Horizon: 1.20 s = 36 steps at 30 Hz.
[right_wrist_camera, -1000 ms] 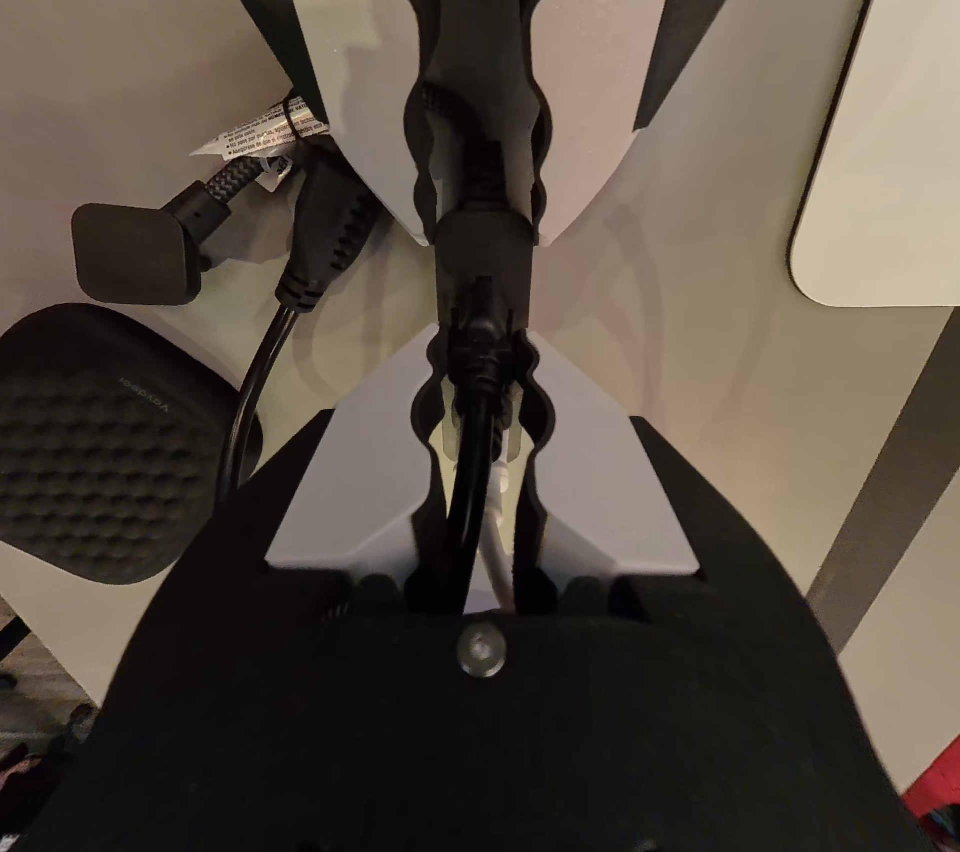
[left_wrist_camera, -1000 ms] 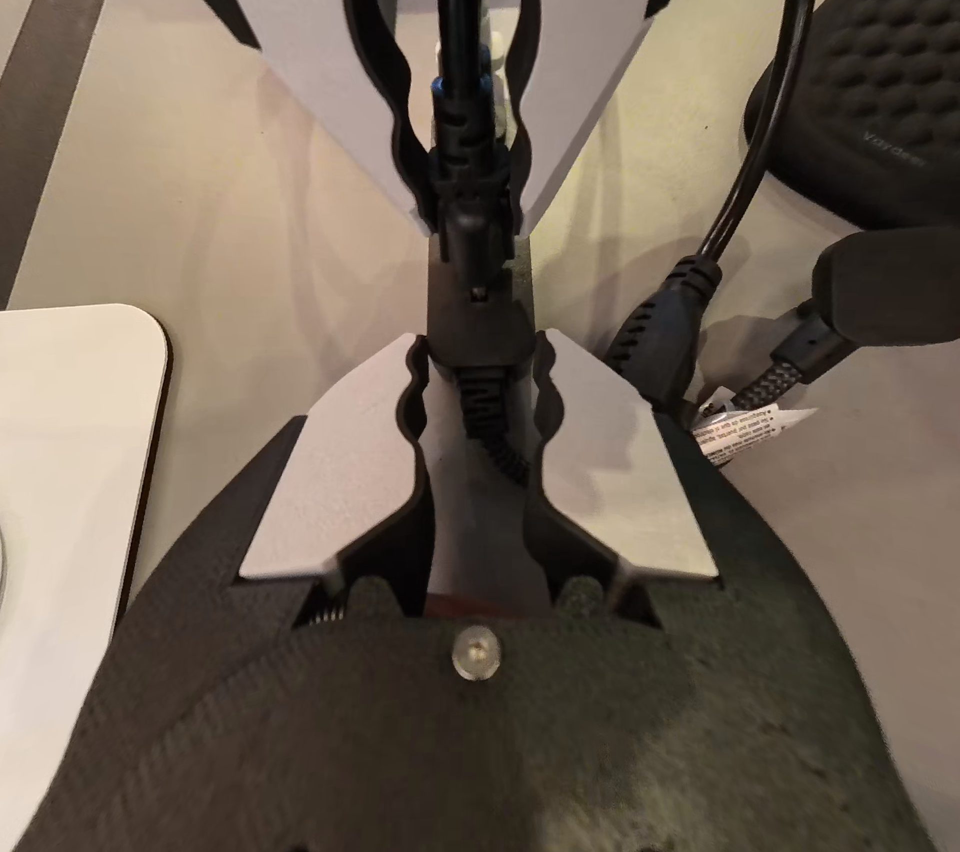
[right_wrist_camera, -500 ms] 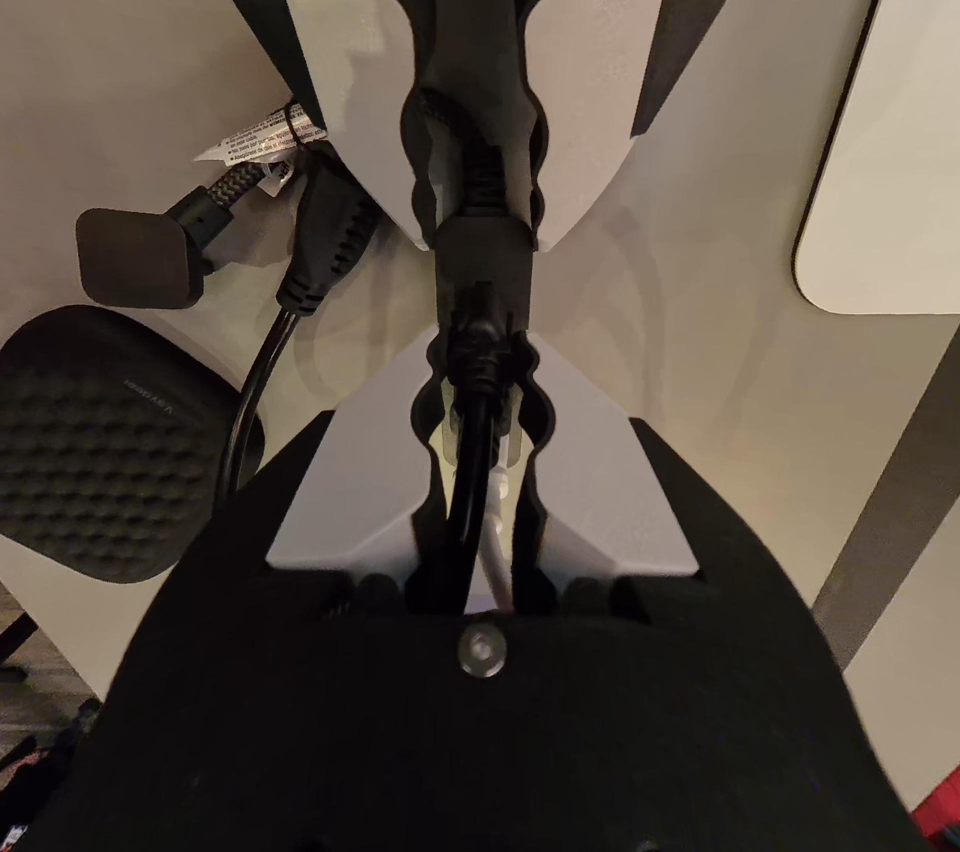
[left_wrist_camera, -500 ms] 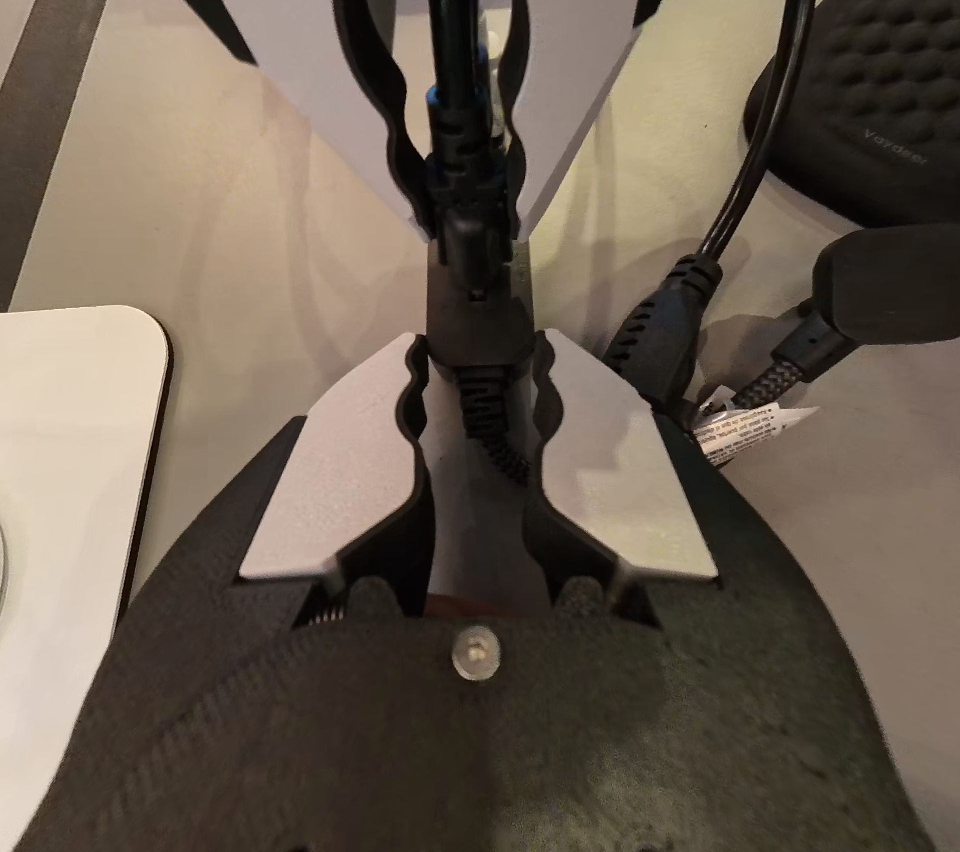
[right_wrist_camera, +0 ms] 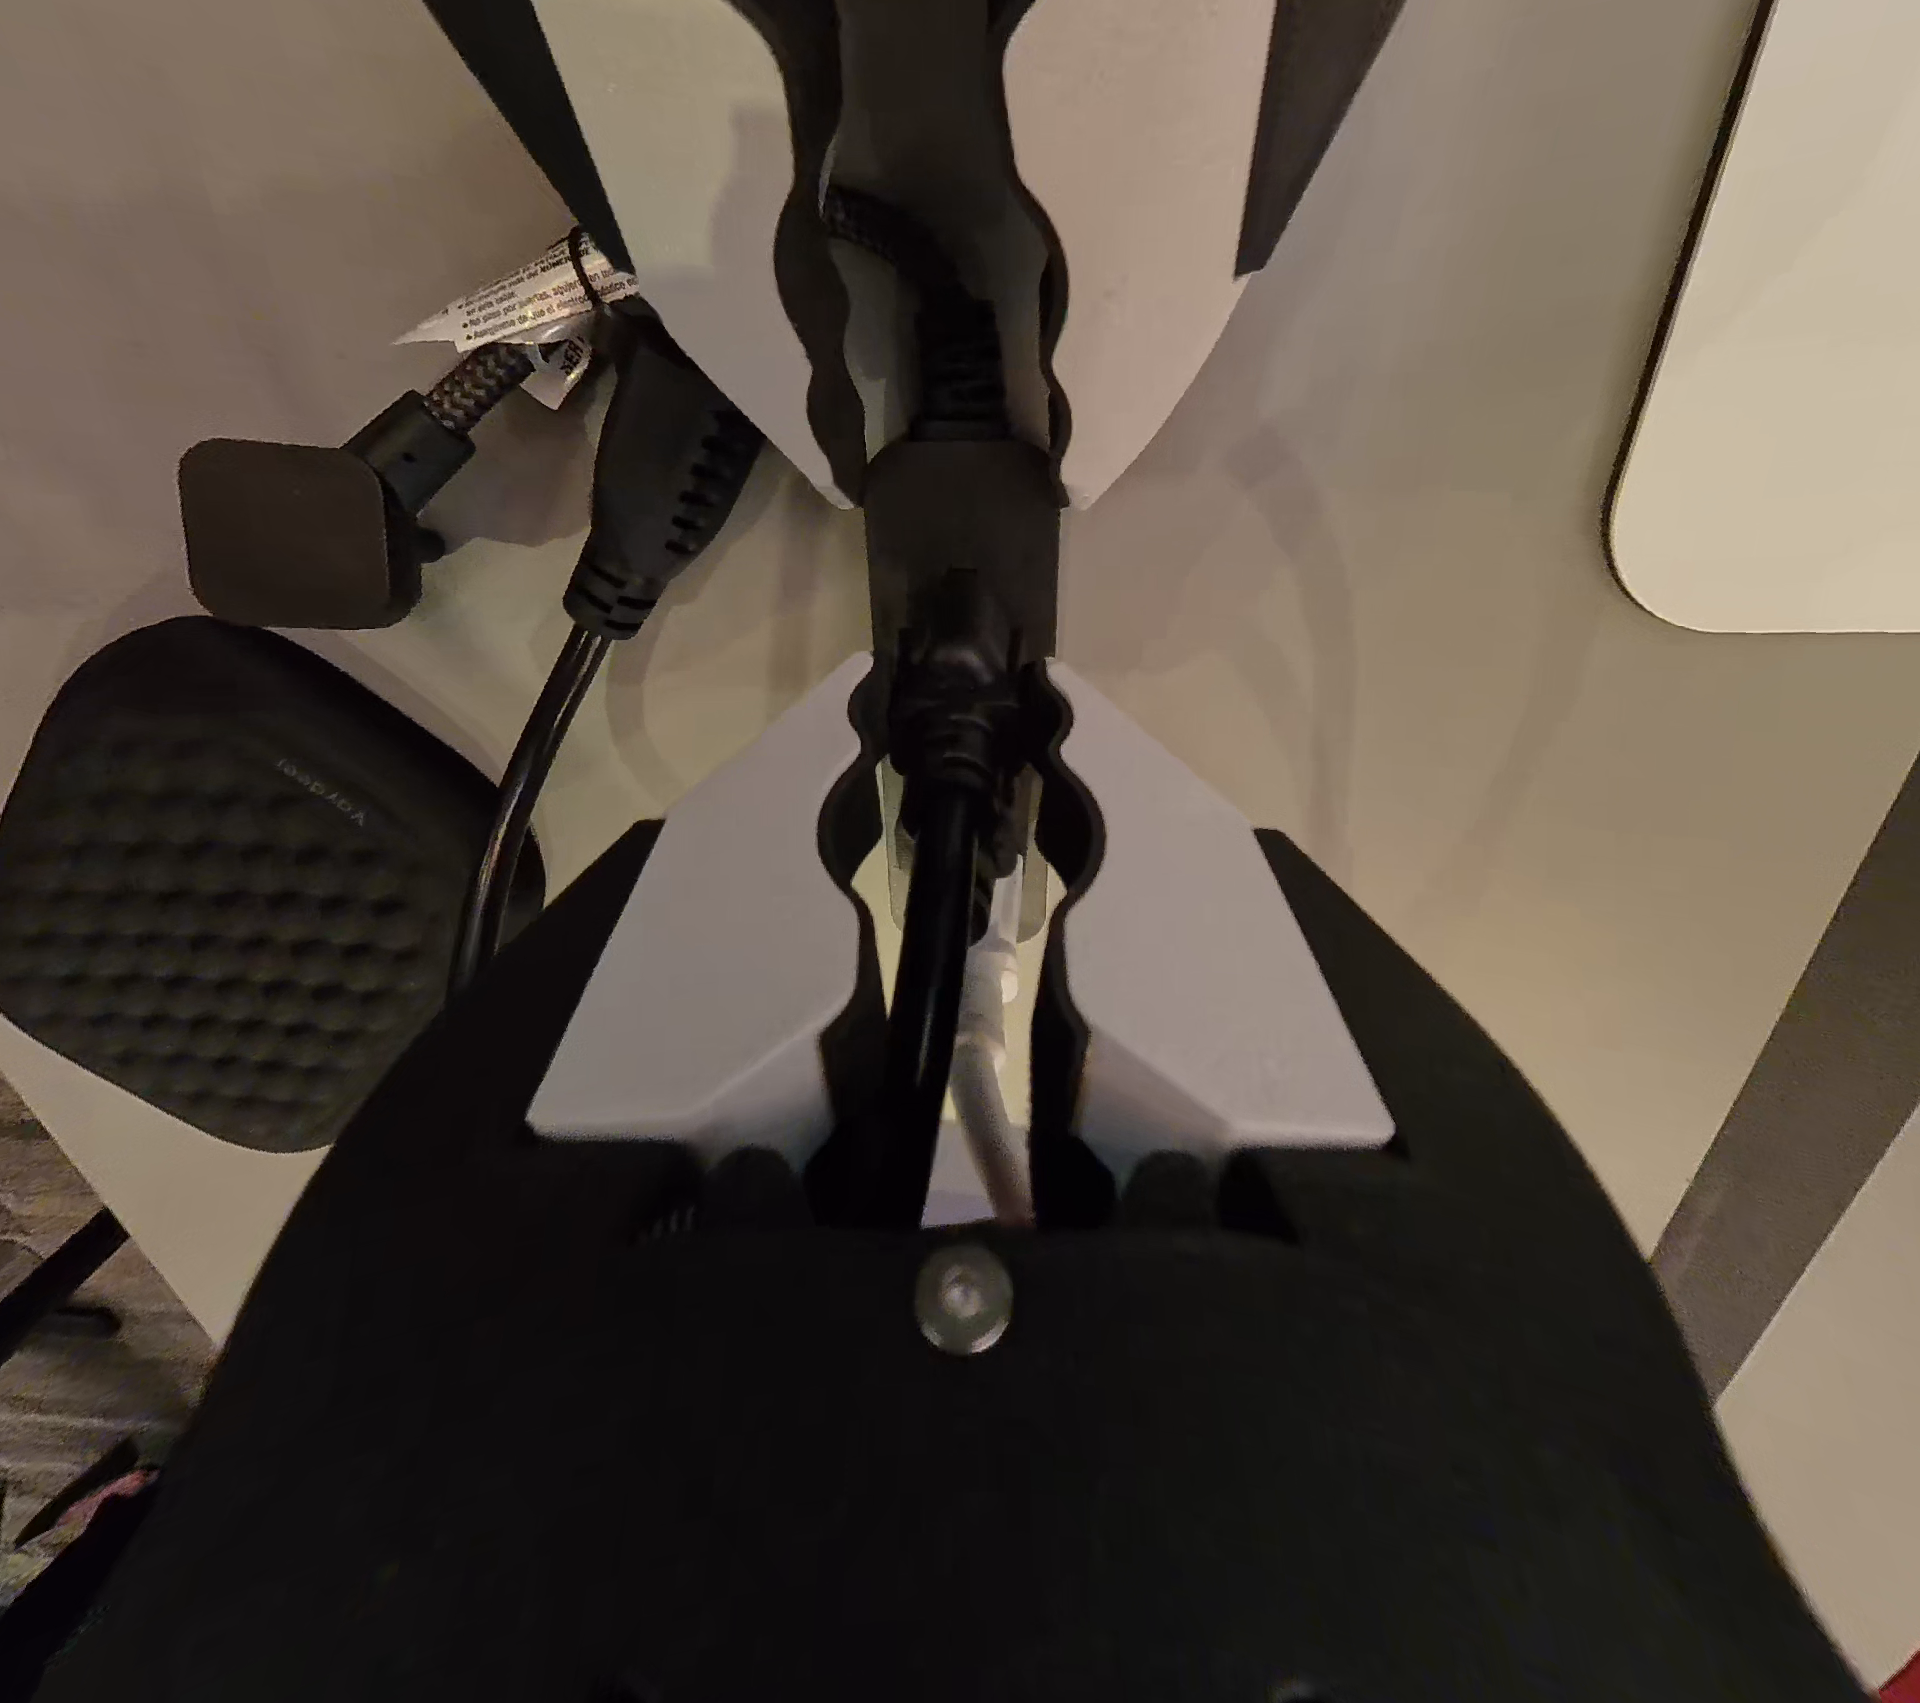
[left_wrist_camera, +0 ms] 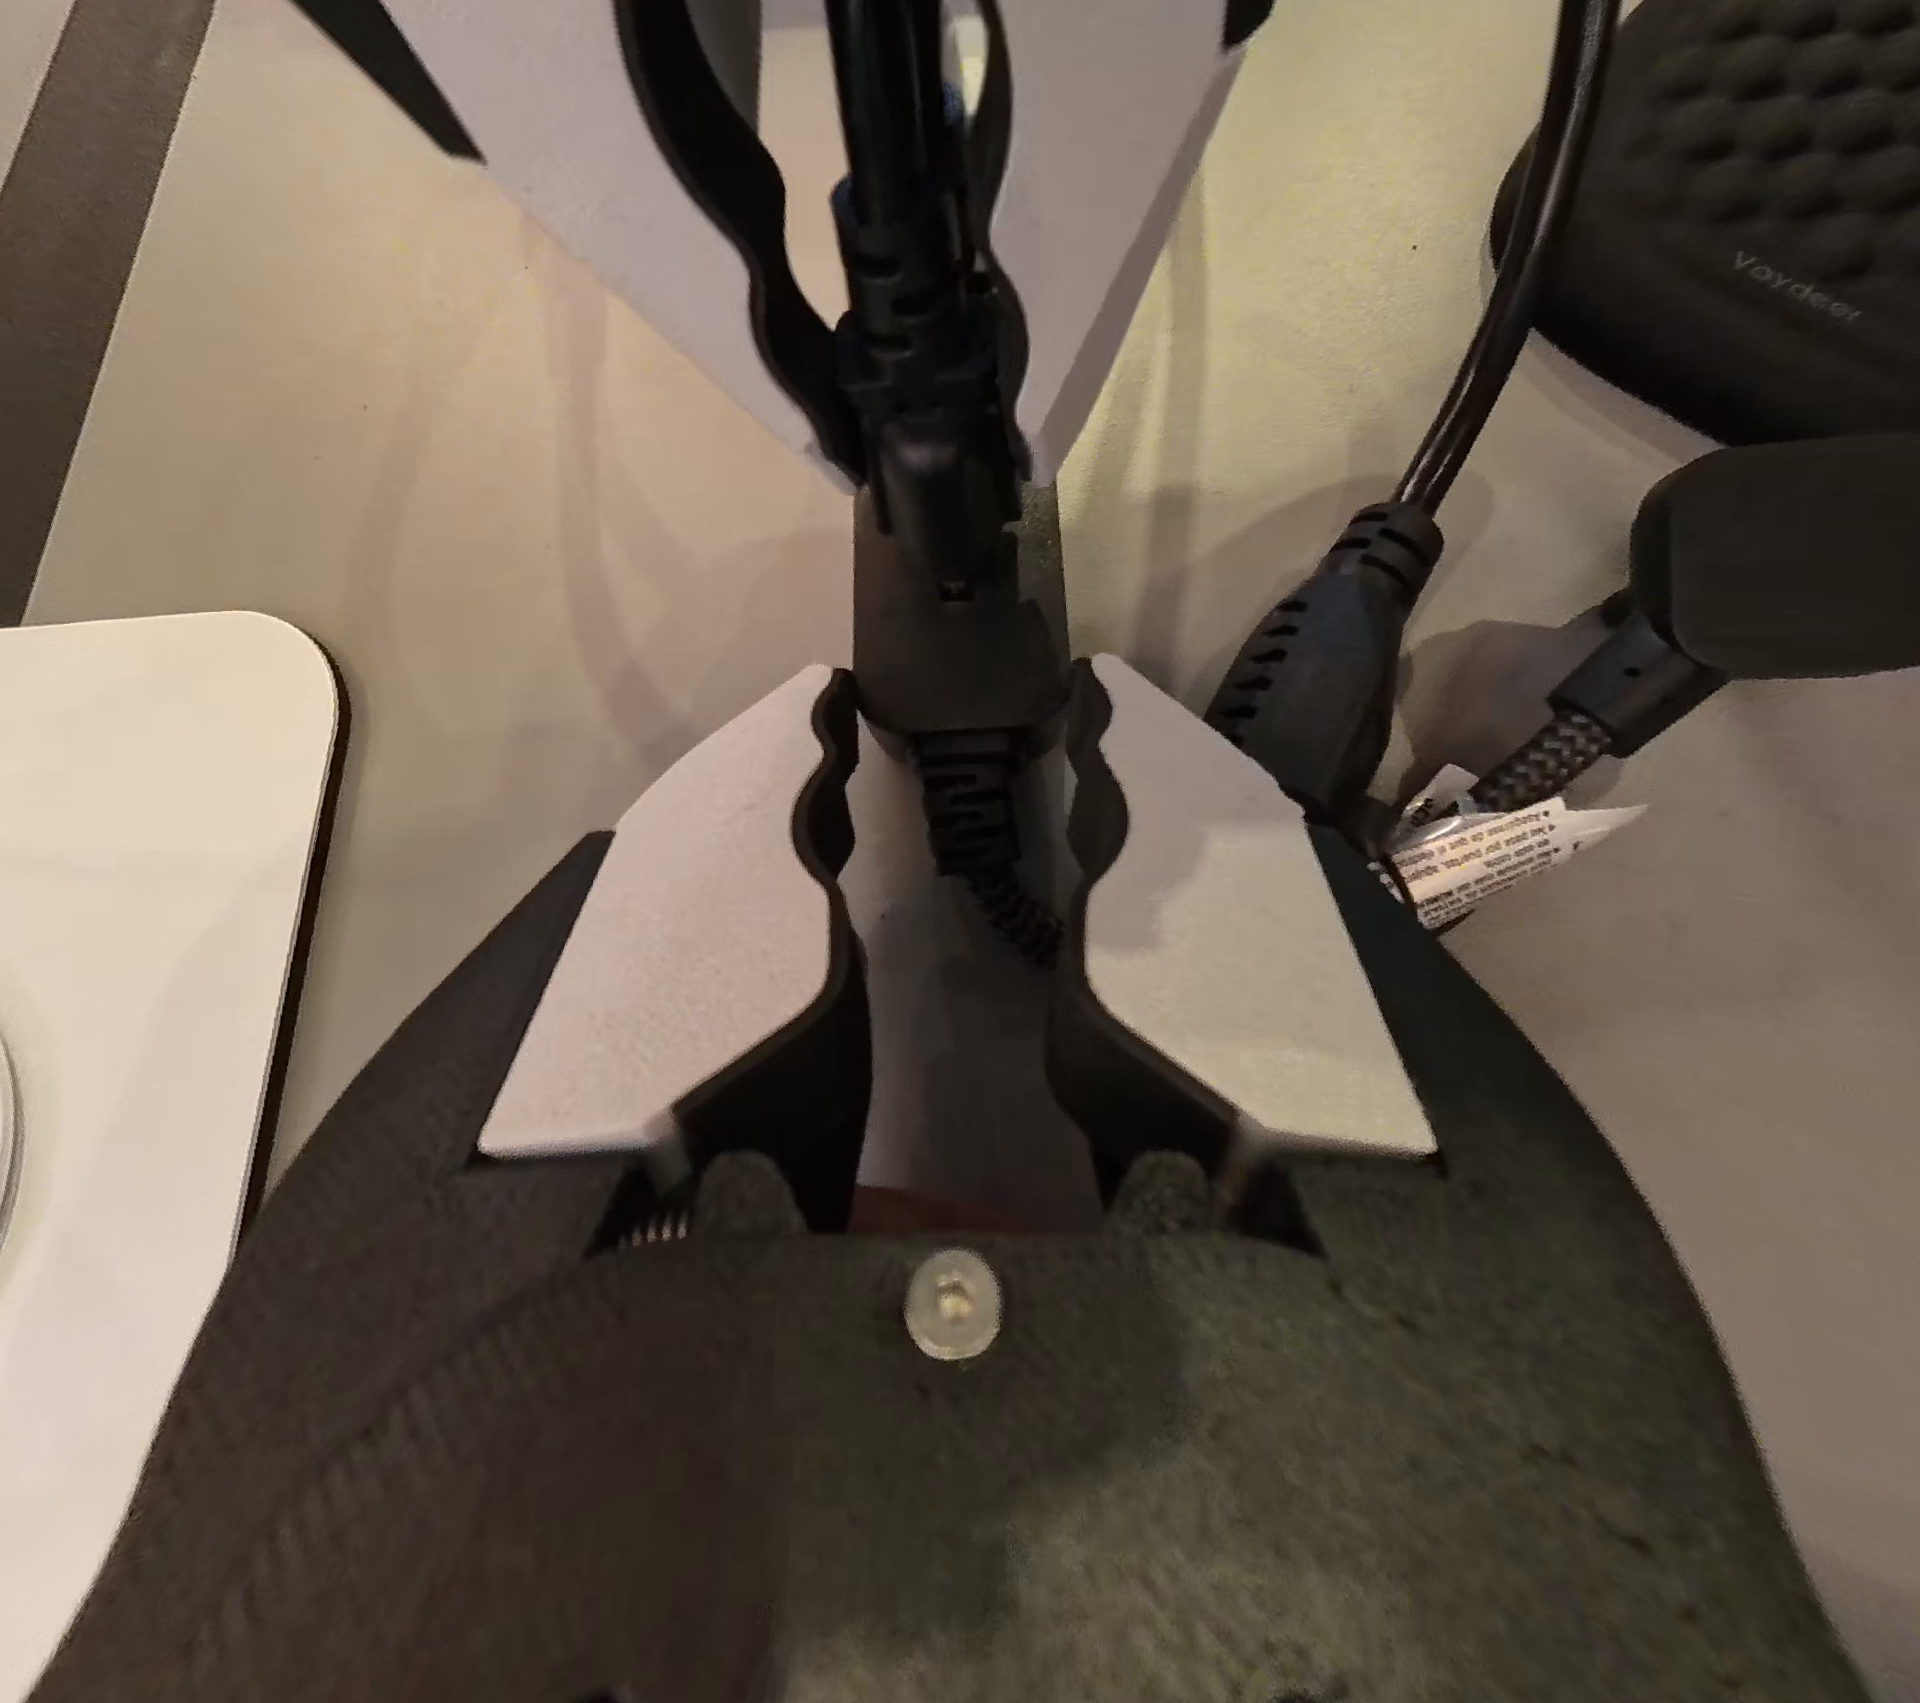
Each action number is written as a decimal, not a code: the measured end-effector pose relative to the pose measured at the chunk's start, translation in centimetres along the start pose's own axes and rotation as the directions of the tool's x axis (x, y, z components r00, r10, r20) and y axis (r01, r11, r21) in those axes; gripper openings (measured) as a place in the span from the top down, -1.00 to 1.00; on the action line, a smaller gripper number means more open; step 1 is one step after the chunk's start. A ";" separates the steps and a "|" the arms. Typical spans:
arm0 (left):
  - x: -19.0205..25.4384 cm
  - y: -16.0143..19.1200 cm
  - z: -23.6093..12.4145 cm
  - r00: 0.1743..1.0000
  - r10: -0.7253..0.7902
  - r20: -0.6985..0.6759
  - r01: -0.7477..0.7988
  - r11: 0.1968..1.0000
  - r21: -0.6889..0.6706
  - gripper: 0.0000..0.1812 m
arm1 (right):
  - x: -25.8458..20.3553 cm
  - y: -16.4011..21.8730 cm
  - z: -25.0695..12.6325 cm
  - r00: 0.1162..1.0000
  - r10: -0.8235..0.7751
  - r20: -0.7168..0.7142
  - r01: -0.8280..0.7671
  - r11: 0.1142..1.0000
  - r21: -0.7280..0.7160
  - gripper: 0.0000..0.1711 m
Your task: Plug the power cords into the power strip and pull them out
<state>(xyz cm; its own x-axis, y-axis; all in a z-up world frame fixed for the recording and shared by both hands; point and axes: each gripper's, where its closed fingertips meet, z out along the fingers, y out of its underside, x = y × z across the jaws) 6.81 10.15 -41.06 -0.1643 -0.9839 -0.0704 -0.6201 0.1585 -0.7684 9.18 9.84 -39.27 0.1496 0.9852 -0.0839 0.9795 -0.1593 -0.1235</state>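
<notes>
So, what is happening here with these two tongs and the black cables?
A person holds two tongs facing each other above a pale table. The left tongs are shut on a small black power strip with a braided cord. The right tongs are shut on a black plug, which sits at the strip's socket face; how deep it is seated cannot be told. Beside them lie another black plug, a black adapter and a dimpled black pad, untouched.

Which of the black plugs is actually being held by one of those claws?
The middle plug, pinched in the right gripper and seated in the power strip. The ribbed plug and square plug lie loose on the table.
</notes>
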 end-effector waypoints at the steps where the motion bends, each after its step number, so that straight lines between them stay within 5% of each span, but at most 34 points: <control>1: 0.0 0.0 0.0 1.000 -0.001 -0.001 0.001 1.000 0.000 0.57 | 0.0 0.0 0.0 1.000 -0.001 -0.008 0.001 1.000 0.002 0.74; 7: 0.0 0.0 0.0 1.000 -0.001 0.000 0.001 1.000 -0.002 0.57 | 0.2 0.1 -0.6 0.999 0.021 -0.045 -0.021 1.000 0.004 0.58; 14: 0.0 0.0 0.1 1.000 -0.006 -0.003 0.006 1.000 -0.001 0.57 | 0.0 0.7 -1.4 0.998 0.020 -0.053 -0.018 0.999 0.026 0.76; 36: 0.0 0.1 0.1 1.000 0.004 0.008 -0.004 1.000 -0.002 0.57 | -0.1 -0.1 -1.2 0.984 -0.007 -0.177 0.033 0.989 0.141 0.76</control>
<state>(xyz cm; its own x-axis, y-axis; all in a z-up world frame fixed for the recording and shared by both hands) 6.84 10.19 -41.16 -0.1606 -0.9839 -0.0789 -0.6207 0.1628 -0.7670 9.19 9.80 -38.07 0.1639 0.9821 0.0933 0.9550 -0.1343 -0.2645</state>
